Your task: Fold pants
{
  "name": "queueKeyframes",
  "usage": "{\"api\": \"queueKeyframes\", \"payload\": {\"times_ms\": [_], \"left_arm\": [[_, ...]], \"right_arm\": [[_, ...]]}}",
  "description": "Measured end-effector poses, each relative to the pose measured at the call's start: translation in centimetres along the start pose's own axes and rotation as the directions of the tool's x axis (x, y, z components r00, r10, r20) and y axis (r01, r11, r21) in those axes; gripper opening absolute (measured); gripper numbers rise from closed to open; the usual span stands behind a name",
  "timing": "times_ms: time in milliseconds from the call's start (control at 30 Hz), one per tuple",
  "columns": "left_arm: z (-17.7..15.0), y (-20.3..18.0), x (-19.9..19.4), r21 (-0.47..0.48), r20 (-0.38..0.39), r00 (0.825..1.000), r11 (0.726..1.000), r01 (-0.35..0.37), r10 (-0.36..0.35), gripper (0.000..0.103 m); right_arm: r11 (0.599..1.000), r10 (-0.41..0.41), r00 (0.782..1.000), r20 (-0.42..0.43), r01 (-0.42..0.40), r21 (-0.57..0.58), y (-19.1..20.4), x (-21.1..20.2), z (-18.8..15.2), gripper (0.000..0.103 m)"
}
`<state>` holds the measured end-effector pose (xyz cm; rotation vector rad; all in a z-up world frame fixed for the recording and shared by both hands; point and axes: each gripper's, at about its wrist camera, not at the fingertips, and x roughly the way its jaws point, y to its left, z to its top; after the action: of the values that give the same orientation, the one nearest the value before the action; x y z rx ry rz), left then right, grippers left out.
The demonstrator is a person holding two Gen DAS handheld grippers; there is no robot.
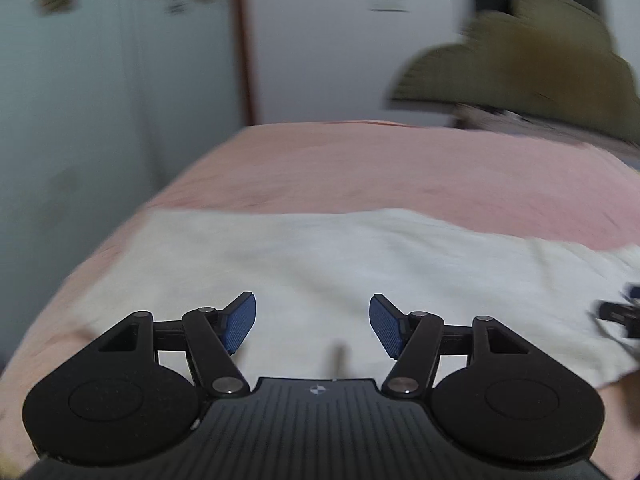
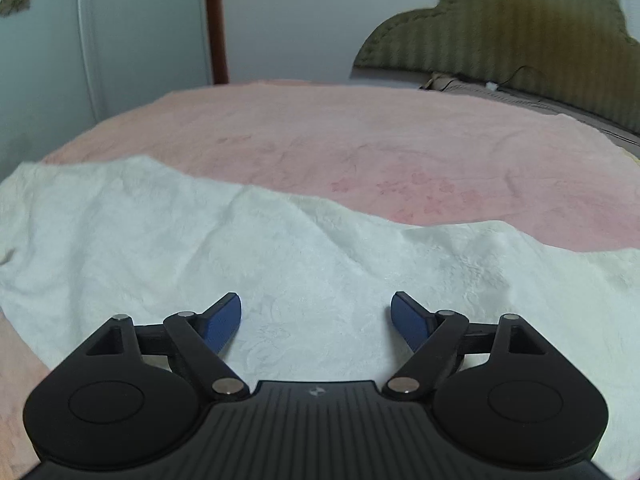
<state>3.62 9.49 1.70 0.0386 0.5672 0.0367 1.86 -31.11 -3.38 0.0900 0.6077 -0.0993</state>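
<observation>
The white fluffy pants (image 1: 320,256) lie spread flat across the near part of a pink bed (image 1: 360,168). They also fill the lower half of the right wrist view (image 2: 280,248), with soft wrinkles. My left gripper (image 1: 312,320) is open and empty just above the fabric. My right gripper (image 2: 316,316) is open and empty over the cloth too. The other gripper shows as a dark blur at the right edge of the left wrist view (image 1: 618,314).
The pink blanket (image 2: 360,148) covers the bed behind the pants. An olive scalloped headboard (image 2: 520,28) stands at the far right. A pale wardrobe (image 2: 100,40) and a brown post (image 2: 216,20) stand at the left beyond the bed's edge.
</observation>
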Motion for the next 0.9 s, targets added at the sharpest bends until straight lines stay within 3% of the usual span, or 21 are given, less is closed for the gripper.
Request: {"api": "queueKeyframes", "payload": {"times_ms": [100, 200, 267, 333, 433, 600, 667, 767, 833, 900], "left_arm": [[-0.1, 7.6, -0.1, -0.209, -0.056, 0.993, 0.972, -0.109, 0.099, 0.067], [-0.2, 13.3, 0.1, -0.383, -0.104, 0.987, 0.911, -0.151, 0.120, 0.066], [-0.2, 15.3, 0.2, -0.451, -0.105, 0.990, 0.882, -0.134, 0.097, 0.065], [-0.3, 16.4, 0.4, -0.484, -0.114, 0.991, 0.867, -0.118, 0.071, 0.063], [-0.5, 17.1, 0.7, -0.538, -0.117, 0.992, 0.837, -0.094, 0.037, 0.048], [-1.2, 18.6, 1.7, -0.674, -0.105, 0.993, 0.738, -0.025, -0.062, 0.036], [-1.6, 19.1, 2.0, -0.712, -0.096, 0.993, 0.702, -0.015, -0.076, 0.018], [-1.7, 19.4, 2.1, -0.734, -0.061, 0.995, 0.679, 0.008, -0.077, 0.005], [-1.8, 19.5, 2.1, -0.738, -0.009, 0.996, 0.673, 0.052, -0.087, 0.005], [-1.7, 19.6, 2.6, -0.738, -0.003, 0.997, 0.673, 0.052, -0.081, 0.005]], "right_arm": [[0.996, 0.075, 0.994, 0.076, -0.079, 0.048, 0.7, -2.2, -0.8, 0.082], [0.987, 0.156, 0.982, 0.108, -0.160, 0.023, 2.5, -3.3, -1.3, 0.082], [0.987, 0.159, 0.981, 0.108, -0.154, -0.051, 4.2, -3.3, -1.9, 0.083], [0.983, 0.137, 0.988, 0.070, -0.127, -0.132, 5.7, -2.7, -2.3, 0.086], [0.971, 0.110, 0.992, 0.056, -0.095, -0.217, 7.4, -2.3, -2.4, 0.089], [0.970, 0.115, 0.992, 0.051, -0.101, -0.222, 7.6, -2.3, -2.5, 0.091], [0.974, 0.116, 0.992, 0.050, -0.103, -0.203, 7.3, -2.2, -2.5, 0.091], [0.975, 0.116, 0.992, 0.051, -0.104, -0.195, 7.1, -2.4, -2.6, 0.091], [0.974, 0.113, 0.992, 0.050, -0.101, -0.203, 7.1, -2.4, -2.6, 0.091], [0.972, 0.114, 0.992, 0.048, -0.102, -0.211, 7.2, -2.4, -2.6, 0.091]]}}
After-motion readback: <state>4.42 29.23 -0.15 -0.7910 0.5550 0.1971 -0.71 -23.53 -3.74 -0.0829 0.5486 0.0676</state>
